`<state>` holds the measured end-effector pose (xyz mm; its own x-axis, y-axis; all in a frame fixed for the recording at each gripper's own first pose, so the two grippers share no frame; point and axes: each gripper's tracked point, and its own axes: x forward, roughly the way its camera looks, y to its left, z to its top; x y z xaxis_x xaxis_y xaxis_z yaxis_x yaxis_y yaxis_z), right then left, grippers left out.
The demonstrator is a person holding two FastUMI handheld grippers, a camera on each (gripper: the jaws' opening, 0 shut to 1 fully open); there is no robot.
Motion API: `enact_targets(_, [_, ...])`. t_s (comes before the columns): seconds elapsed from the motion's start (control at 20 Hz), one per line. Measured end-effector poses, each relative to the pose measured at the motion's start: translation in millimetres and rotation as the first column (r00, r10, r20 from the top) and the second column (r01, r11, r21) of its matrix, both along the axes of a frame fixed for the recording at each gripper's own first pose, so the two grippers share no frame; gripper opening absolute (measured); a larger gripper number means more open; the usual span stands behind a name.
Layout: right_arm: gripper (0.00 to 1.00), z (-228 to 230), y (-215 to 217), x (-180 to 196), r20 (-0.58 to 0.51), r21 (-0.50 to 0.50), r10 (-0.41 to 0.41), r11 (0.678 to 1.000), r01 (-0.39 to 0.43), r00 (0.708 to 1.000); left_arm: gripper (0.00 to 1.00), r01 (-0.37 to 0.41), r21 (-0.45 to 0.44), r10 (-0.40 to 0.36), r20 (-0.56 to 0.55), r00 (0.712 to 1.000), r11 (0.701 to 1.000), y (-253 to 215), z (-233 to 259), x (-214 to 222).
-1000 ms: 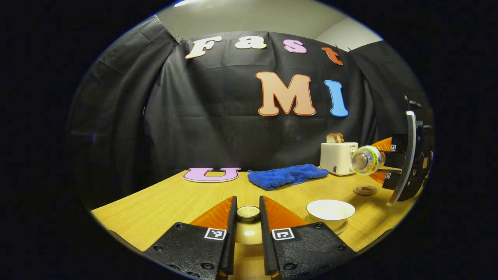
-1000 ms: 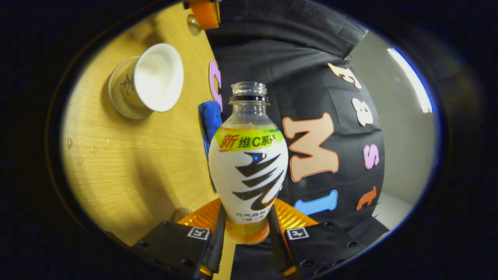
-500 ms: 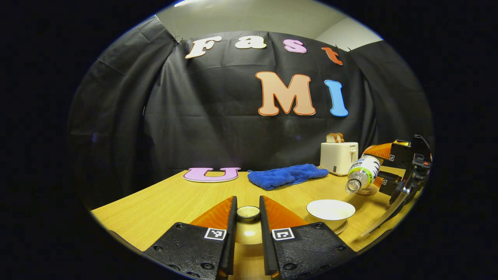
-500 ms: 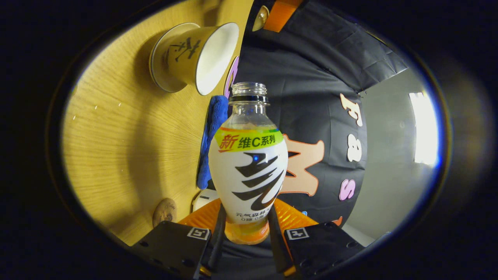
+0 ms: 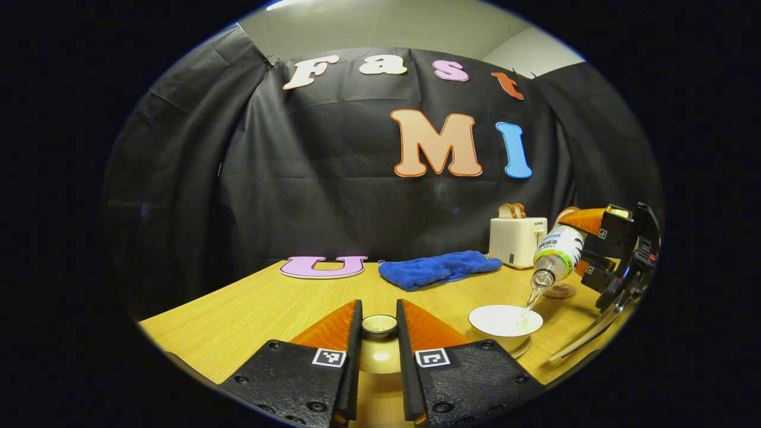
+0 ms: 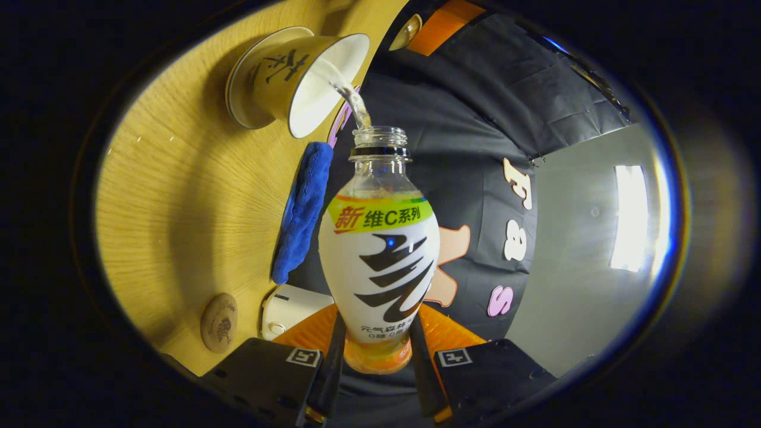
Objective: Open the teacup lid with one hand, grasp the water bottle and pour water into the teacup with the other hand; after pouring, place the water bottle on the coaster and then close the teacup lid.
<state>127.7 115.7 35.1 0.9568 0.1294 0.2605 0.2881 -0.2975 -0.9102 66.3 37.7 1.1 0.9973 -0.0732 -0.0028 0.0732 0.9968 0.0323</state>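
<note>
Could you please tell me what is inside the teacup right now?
A thin stream of water falls from the tilted plastic water bottle into the white-lined ceramic teacup. Its white inside wall shows; how much water has pooled at the bottom cannot be seen.

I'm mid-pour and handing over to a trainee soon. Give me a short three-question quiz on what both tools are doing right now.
1. True or false: water is running from the water bottle into the teacup.
2. What does the left tool hold? A) teacup lid B) blue towel C) coaster
3. Fill in: the coaster lies on the table near the ____.

Key: 1 true. 2 A, the teacup lid. 3 toaster.
</note>
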Motion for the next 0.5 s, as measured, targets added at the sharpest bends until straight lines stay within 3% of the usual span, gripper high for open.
enact_targets(0.5, [0.58, 7.1, 9.0, -3.2, 0.070, -0.087, 0.031, 0.996, -0.025, 0.997, 0.28, 0.000, 0.000, 0.000, 0.000, 1.000, 1.000, 0.2, -0.6, -0.2])
